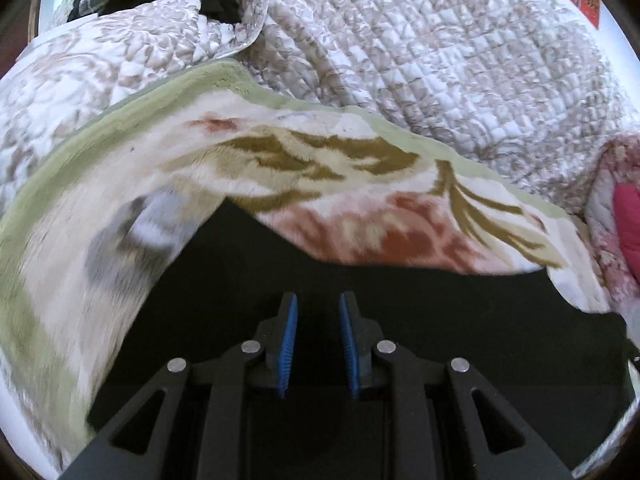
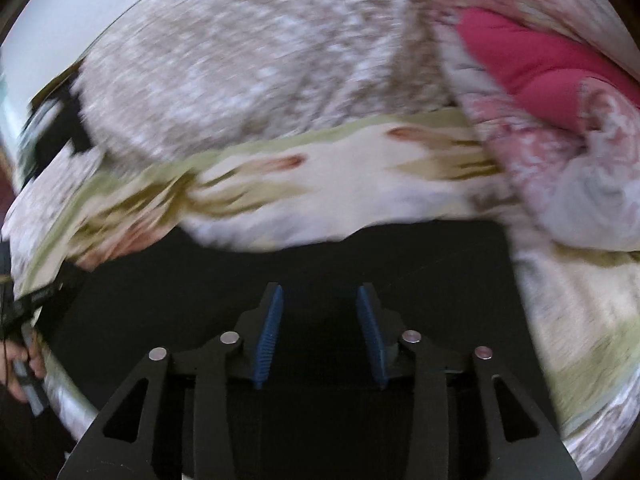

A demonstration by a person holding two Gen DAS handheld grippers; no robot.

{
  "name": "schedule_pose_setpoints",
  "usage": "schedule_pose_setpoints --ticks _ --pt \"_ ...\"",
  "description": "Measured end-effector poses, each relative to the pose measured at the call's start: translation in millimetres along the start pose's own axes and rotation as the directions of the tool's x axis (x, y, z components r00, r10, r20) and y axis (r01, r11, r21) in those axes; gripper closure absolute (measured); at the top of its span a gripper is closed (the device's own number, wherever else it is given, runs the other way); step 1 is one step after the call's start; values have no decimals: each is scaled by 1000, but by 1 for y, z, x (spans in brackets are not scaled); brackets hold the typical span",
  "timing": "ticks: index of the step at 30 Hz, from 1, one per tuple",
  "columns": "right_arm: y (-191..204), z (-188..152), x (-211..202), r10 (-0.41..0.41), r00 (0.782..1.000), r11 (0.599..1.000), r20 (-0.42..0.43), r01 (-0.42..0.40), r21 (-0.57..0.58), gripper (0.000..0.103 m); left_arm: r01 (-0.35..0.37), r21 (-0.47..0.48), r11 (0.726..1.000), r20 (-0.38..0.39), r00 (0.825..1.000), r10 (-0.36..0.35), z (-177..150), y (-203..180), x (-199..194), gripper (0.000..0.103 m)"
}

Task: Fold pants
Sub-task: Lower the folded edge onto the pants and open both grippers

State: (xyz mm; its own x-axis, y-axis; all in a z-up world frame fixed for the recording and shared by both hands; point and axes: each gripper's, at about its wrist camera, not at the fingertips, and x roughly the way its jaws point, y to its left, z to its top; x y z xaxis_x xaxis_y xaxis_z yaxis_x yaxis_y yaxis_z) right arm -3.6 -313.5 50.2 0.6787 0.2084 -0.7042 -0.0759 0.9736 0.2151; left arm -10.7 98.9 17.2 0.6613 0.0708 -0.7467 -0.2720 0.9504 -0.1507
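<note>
Down below, see the black pants (image 1: 440, 292). Lie flat right under both pairs of jaws, spread out ahead of them and to each side. Look soft, thin and light, so probably flop and bend with no fuss. Could bunch up or slip if pinched in the middle. Best to take hold at an edge or a corner, maybe the far edge just ahead of the jaws.

Rest on a fluffy blanket (image 1: 340, 208) with a green border, leaves and pink flowers, just past the jaws. Farther ahead, find a bumpy quilt (image 1: 440, 60) sewn in little squares. Up and to the right of the right jaws, spot a puffy pink cushion (image 2: 520, 60).

Left gripper (image 1: 318, 300): stands open a little, grips nothing. Right gripper (image 2: 320, 292): stands open wider, blue ribbed pads bare, grips nothing.
</note>
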Motion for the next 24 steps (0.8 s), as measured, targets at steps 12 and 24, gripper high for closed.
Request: schedule_pose_setpoints --ticks 12,24 --pt "83 -28 15 63 992 973 -114 -86 -216 62 115 174 978 -30 993 -111 -38 -50 -25 71" --pt "156 13 108 63 972 943 -225 -132 -307 64 26 82 996 -39 999 -23 -25 -19 -5 71"
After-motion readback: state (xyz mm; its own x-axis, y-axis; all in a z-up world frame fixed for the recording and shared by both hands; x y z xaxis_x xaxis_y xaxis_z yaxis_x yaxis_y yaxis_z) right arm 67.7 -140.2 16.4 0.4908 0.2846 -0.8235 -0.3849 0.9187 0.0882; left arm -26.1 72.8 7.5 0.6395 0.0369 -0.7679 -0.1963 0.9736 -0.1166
